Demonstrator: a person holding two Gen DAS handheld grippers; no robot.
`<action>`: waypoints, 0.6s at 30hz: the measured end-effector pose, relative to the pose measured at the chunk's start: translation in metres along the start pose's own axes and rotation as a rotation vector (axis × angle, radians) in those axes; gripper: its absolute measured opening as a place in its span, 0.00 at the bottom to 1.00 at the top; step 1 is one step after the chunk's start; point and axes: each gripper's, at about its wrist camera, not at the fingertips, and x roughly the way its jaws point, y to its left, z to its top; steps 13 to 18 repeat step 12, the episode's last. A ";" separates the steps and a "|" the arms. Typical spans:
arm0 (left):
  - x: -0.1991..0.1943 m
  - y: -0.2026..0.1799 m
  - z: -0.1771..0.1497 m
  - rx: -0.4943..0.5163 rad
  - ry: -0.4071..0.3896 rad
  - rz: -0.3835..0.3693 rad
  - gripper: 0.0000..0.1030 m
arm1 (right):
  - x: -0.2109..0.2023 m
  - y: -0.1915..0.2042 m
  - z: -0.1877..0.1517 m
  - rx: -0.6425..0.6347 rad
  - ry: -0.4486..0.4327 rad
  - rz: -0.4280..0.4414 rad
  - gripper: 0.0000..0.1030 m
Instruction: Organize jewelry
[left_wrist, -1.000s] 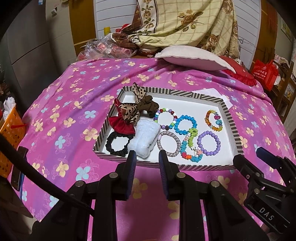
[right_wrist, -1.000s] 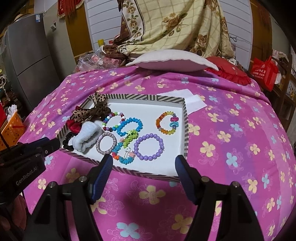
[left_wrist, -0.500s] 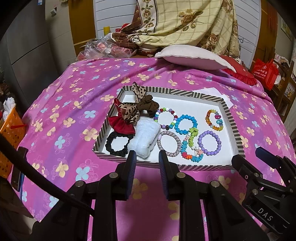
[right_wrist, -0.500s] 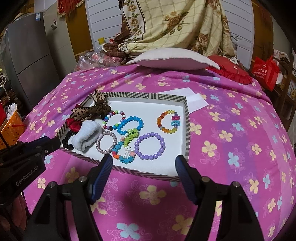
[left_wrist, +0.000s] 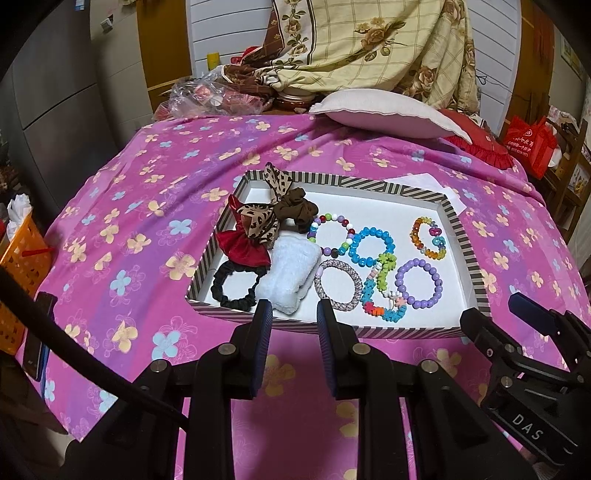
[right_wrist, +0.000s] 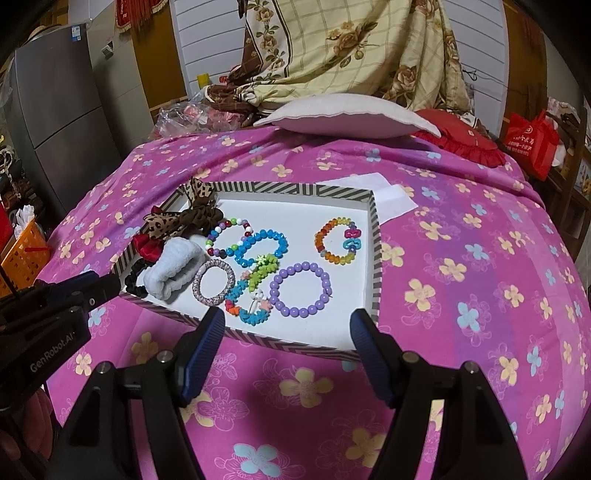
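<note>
A striped-rim tray (left_wrist: 469, 254) (right_wrist: 373, 258) with a white floor lies on the pink flowered cloth. Its left side holds hair ties: a black scrunchie (left_wrist: 233, 286), a red bow (left_wrist: 242, 247), leopard bows (left_wrist: 260, 221), a brown scrunchie (left_wrist: 297, 208) and a white fluffy band (left_wrist: 290, 273) (right_wrist: 173, 266). Its right side holds bead bracelets: purple (right_wrist: 300, 290), blue (right_wrist: 260, 247), orange-multicolour (right_wrist: 338, 240), silver (right_wrist: 213, 282) and others. My left gripper (left_wrist: 293, 319) is narrowly open and empty at the tray's near edge. My right gripper (right_wrist: 288, 326) is wide open and empty over the near edge.
A white pillow (right_wrist: 347, 116) and a red cushion (right_wrist: 465, 142) lie at the far end under a draped floral blanket (right_wrist: 351, 48). White paper (right_wrist: 384, 194) sits behind the tray. An orange basket (left_wrist: 22, 273) stands at the left; a red bag (right_wrist: 532, 142) at the right.
Both grippers have drifted very slightly; the tray and its contents have not moved. Jaw openings are unchanged.
</note>
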 end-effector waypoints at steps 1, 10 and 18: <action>0.000 -0.001 0.000 0.002 0.000 0.000 0.35 | 0.000 0.000 0.000 -0.001 0.000 0.000 0.71; 0.003 0.005 -0.005 0.000 -0.009 0.014 0.35 | 0.003 0.000 -0.005 0.005 0.004 -0.001 0.71; 0.004 0.007 -0.005 0.002 -0.008 0.017 0.35 | 0.004 -0.004 -0.006 0.014 0.002 0.000 0.72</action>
